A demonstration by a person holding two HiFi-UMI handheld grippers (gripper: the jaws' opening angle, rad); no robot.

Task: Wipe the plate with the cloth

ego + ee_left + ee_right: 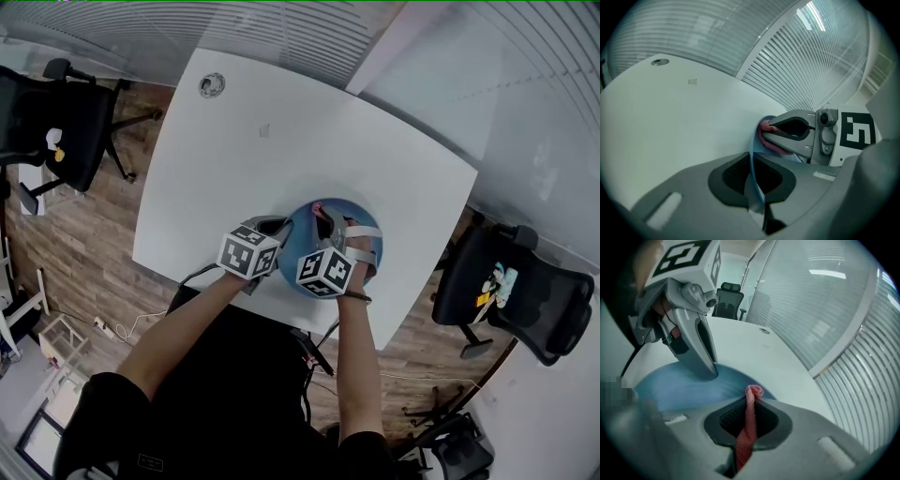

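Observation:
A blue plate (361,217) lies near the front edge of the white table (281,122). My left gripper (753,163) is shut on the plate's left rim (751,154), which runs as a thin blue edge between its jaws. My right gripper (750,401) is shut on a rolled pink cloth (749,420) and holds it over the plate (679,385). The cloth's tip (319,207) reaches the plate's far side. In the right gripper view, the left gripper (708,370) shows clamped on the rim. The left gripper view shows the right gripper (768,132) with the cloth (765,126) in it.
Black office chairs stand left (56,131) and right (506,291) of the table. A round cable grommet (212,84) sits in the table's far corner. Glass walls with blinds (843,333) run behind the table. The person's arms (361,366) cross the near edge.

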